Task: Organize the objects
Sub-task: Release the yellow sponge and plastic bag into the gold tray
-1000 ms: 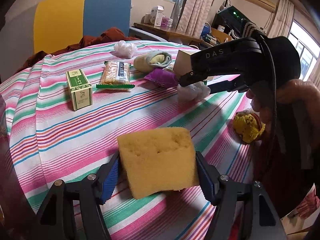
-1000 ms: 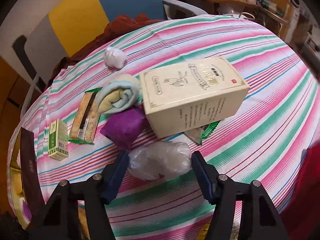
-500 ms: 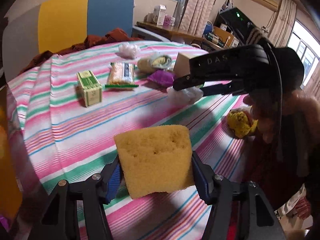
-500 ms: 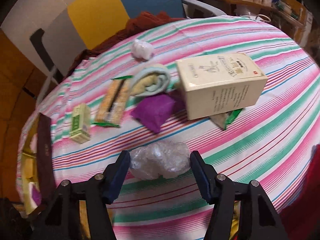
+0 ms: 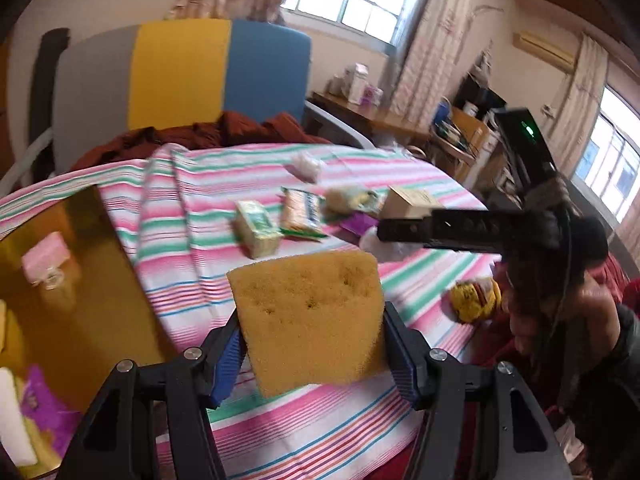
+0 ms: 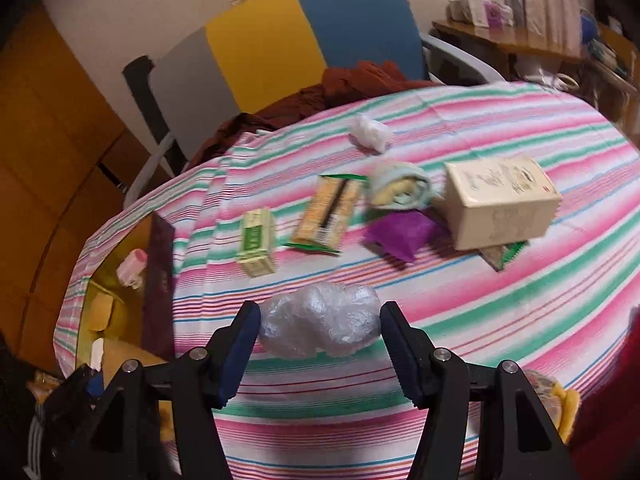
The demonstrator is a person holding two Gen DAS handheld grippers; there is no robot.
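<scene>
Left tongs (image 5: pixel 312 344) clamped on yellow sponge (image 5: pixel 310 320), raised at lower centre, above the striped table (image 5: pixel 192 280) near its left edge. Right tongs (image 6: pixel 320 332) closed on crumpled plastic bag (image 6: pixel 320 324), lower centre, lifted over bare cloth. Open yellow box (image 6: pixel 100 312) at left edge; green carton (image 6: pixel 256 242) and cream box (image 6: pixel 500 200) well beyond

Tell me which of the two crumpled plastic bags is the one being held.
The near crumpled plastic bag, clamped in the right gripper; the other bag lies untouched at the table's far side.
</scene>
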